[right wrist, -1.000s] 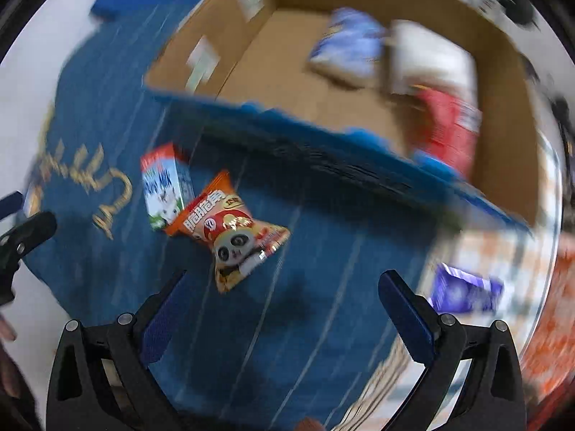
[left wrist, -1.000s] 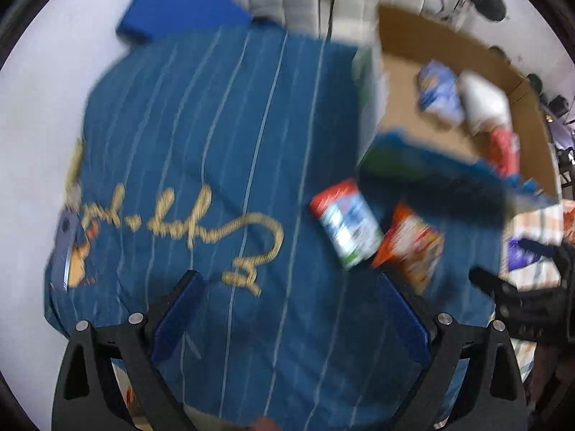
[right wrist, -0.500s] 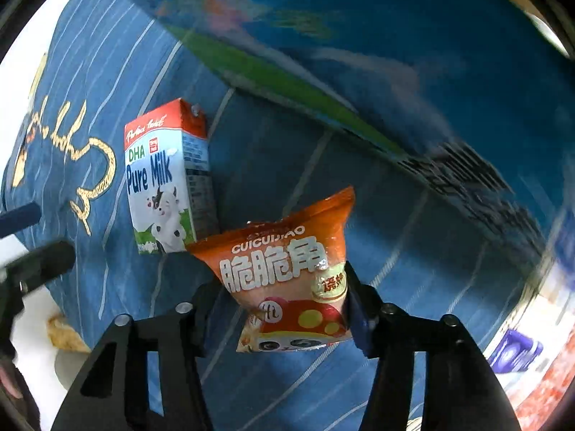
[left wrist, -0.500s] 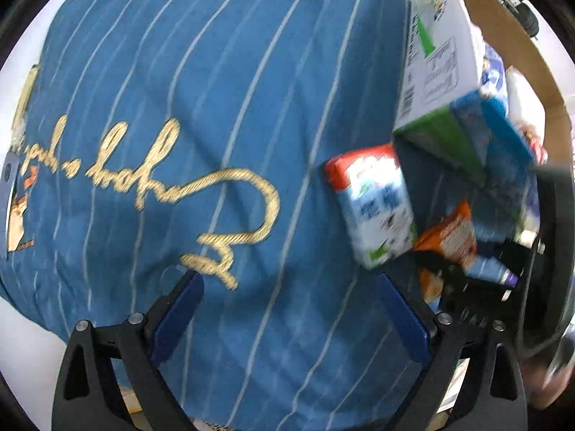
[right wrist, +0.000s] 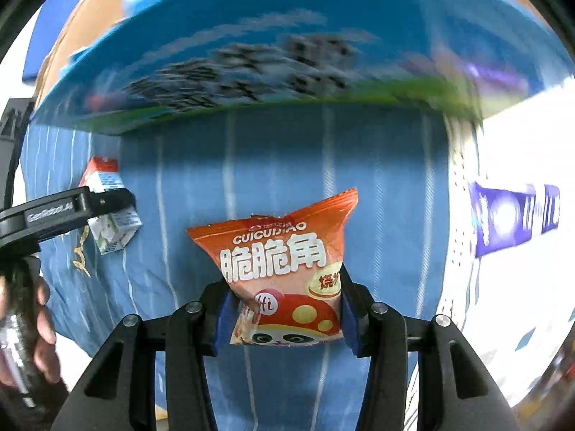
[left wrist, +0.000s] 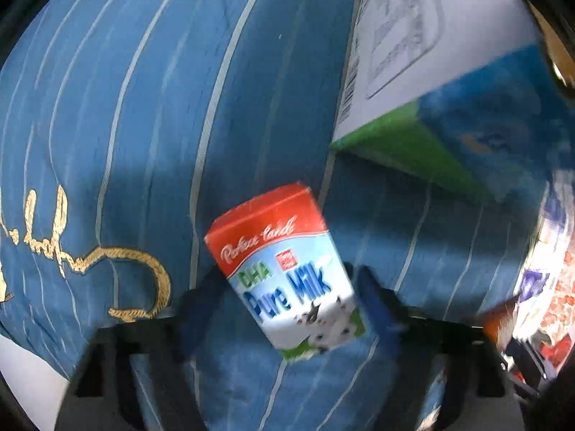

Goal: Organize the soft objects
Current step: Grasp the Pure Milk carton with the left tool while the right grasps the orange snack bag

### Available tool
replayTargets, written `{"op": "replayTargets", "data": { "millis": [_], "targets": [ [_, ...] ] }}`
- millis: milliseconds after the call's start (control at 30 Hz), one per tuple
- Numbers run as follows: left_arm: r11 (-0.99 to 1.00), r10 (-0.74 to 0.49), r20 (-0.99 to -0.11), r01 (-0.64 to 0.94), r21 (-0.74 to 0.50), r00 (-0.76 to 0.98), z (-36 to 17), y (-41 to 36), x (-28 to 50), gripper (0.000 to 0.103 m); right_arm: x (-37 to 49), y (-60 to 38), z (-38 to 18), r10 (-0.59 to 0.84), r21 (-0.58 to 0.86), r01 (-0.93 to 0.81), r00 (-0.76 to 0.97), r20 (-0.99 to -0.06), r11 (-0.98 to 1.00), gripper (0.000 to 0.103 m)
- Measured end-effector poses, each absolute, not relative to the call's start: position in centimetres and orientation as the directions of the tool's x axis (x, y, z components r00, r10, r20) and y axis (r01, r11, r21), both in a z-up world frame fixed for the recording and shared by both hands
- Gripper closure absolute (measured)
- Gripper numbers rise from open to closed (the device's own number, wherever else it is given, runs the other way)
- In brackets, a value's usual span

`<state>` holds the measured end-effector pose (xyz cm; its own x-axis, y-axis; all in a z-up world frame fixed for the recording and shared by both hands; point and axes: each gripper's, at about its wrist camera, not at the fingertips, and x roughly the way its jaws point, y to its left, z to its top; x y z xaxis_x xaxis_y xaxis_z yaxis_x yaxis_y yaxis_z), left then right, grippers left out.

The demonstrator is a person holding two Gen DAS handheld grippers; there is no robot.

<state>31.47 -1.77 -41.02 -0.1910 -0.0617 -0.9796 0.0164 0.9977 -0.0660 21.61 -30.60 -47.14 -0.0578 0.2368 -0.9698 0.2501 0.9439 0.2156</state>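
Orange crinkly foil snack bag, light and crushable, was clamped low by the right gripper; the left gripper, blurred, apparently squeezed the stiff red-topped milk carton, jaws just closed.

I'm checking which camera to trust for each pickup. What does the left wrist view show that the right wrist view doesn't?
Only the left wrist view: the left gripper with its jaws around the milk carton, whose "Pure Milk" front is readable, and the white label side of the big box.

Only the right wrist view: the right gripper closed on the orange snack bag, and the person's hand holding the left gripper's handle.

Both: the carton, the blue striped cloth, the box and a purple packet.
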Motion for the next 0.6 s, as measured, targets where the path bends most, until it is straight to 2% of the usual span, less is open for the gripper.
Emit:
{"op": "replayTargets", "data": {
  "millis": [167, 367, 600],
  "targets": [
    [0.997, -0.020, -0.991, 0.068, -0.029, -0.135, -40.6, -3.9, 30.6, 0.058, 19.4, -33.1, -47.1, 0.223, 0.192, 0.271, -0.088, -0.971, 0.943, 0.052],
    [0.979, 0.048, -0.992, 0.200, 0.024, -0.114, -39.6, -7.2, 23.9, 0.058, 17.7, -33.5, -47.3, 0.204, 0.165, 0.246, -0.142, -0.969, 0.955, 0.052],
    [0.967, 0.046, -0.991, 0.253, 0.012, -0.128, -40.0, -11.3, 18.5, 0.057, 16.3, -32.8, -47.9, 0.183, 0.149, 0.185, -0.183, -0.966, 0.971, 0.051]
  ]
}}
